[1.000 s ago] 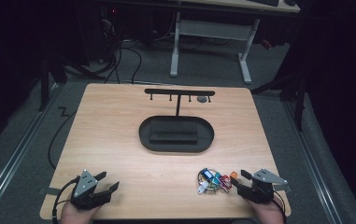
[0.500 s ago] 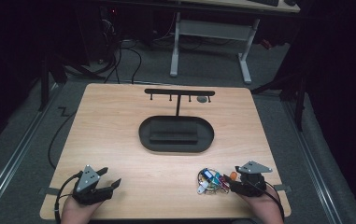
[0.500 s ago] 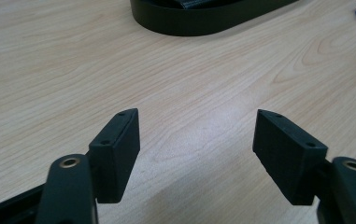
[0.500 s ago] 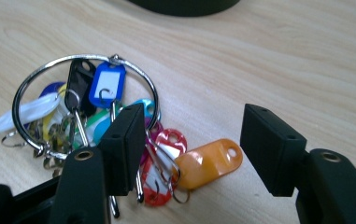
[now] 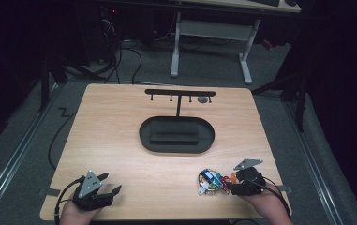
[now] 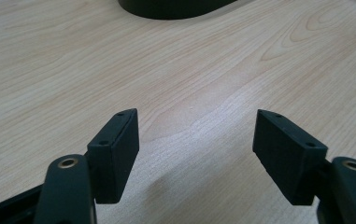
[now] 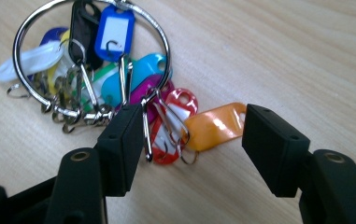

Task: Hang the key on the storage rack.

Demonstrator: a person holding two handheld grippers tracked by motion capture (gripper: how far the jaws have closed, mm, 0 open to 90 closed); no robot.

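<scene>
A bunch of coloured key tags on a metal ring (image 5: 210, 181) (image 7: 133, 77) lies on the wooden table near its front right. My right gripper (image 5: 228, 187) (image 7: 189, 128) sits just right of the bunch, open, its jaws having just opened a little. An orange tag (image 7: 215, 126) and a red tag (image 7: 178, 105) lie between the jaws, and the pads press on neither. At the front left my left gripper (image 5: 110, 183) (image 6: 196, 135) rests low over bare wood. Its jaws have just been opening and stand wide with nothing between them.
A black oval base (image 5: 176, 136) (image 6: 175, 7) sits mid-table, with a black T-shaped hook rack (image 5: 180, 93) rising behind it. The table's front edge (image 5: 167, 219) is close under both hands. A white desk frame (image 5: 211, 33) stands on the floor beyond.
My right gripper has moved left and risen slightly, closing in on the key tags. The left gripper stays in place with its jaws a bit wider.
</scene>
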